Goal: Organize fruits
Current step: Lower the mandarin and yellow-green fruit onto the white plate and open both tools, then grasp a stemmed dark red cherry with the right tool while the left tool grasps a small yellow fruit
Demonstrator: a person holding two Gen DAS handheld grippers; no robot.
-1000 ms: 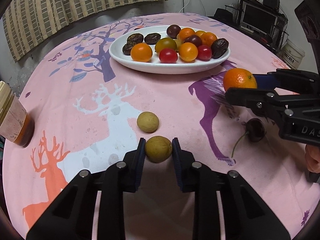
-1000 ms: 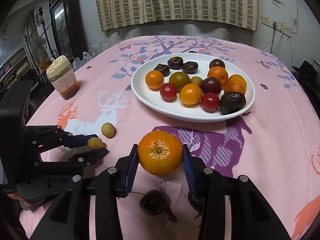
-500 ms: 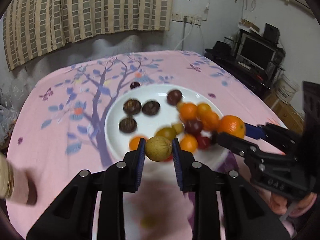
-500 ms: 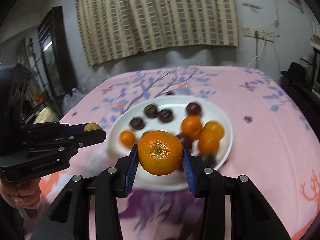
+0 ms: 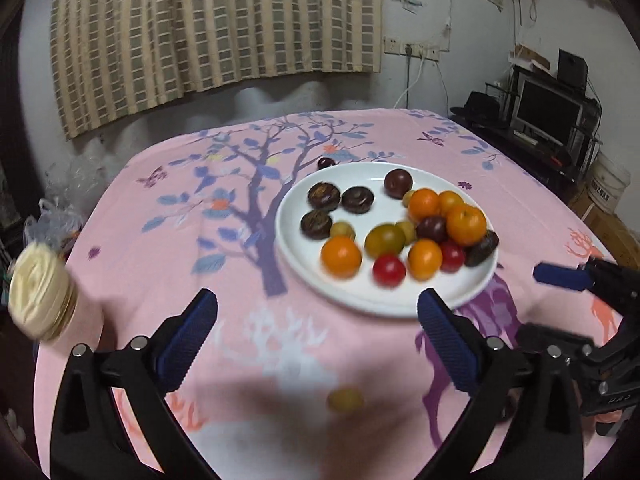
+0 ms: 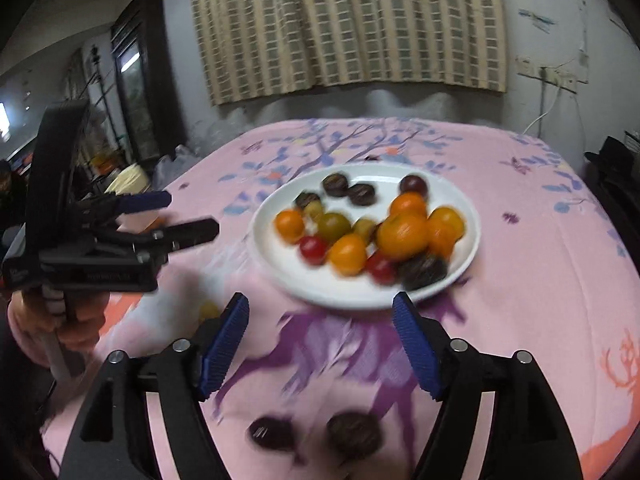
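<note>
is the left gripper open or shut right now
Open and opening: the left gripper has wide-apart jaws with nothing between them, only the tablecloth showing.

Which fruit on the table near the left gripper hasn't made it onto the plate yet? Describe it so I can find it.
Start from the white plate of fruit on the pink tablecloth, then come toward the camera past the white deer print. There a small round yellow-green fruit lies alone on the cloth, below the empty left gripper. It is blurred, pale and dull, unlike the dark fruits nearby.

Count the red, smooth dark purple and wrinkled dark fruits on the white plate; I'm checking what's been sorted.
Red fruits: 2
Smooth dark purple fruits: 2
Wrinkled dark fruits: 4
Total: 8
</note>
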